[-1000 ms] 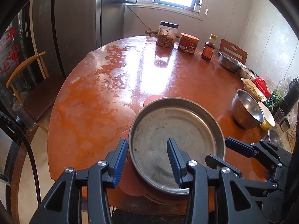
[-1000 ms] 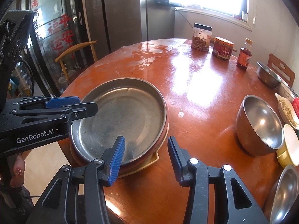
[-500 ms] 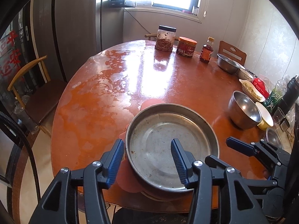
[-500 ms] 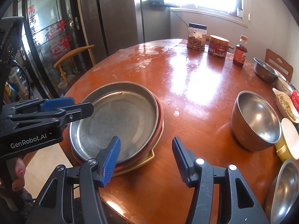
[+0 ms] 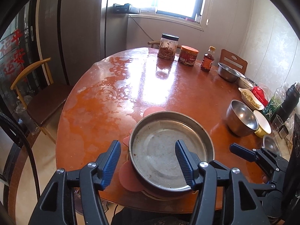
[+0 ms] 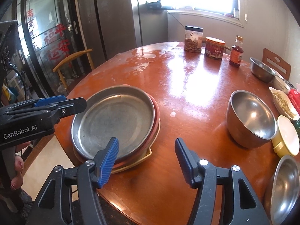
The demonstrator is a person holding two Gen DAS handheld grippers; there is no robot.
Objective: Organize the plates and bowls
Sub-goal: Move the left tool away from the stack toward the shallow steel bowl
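A round steel pan (image 5: 171,150) rests on a red plate (image 5: 129,174) and a cream plate (image 6: 144,157) at the table's near edge. My left gripper (image 5: 148,161) hovers over the pan's near-left rim. Its jaws are opening, one finger outside the rim and one over the pan's inside, and neither pad presses on it. My right gripper (image 6: 146,161) is just right of the stack (image 6: 114,120) above bare table, jaws opening with nothing between them. Each gripper shows in the other's view, the right gripper (image 5: 243,152) and the left gripper (image 6: 75,103).
A steel bowl (image 6: 251,120), a yellow bowl (image 6: 286,138) and another steel bowl (image 6: 283,185) line the table's right side. Farther back stand a steel bowl (image 6: 261,71), white dishes, two jars (image 5: 168,46) and a bottle (image 5: 207,60). A chair (image 5: 37,97) is left.
Both pairs of jaws have spread wider. The steel pan has stayed on the stack. Both views have tilted up a little, showing more of the room.
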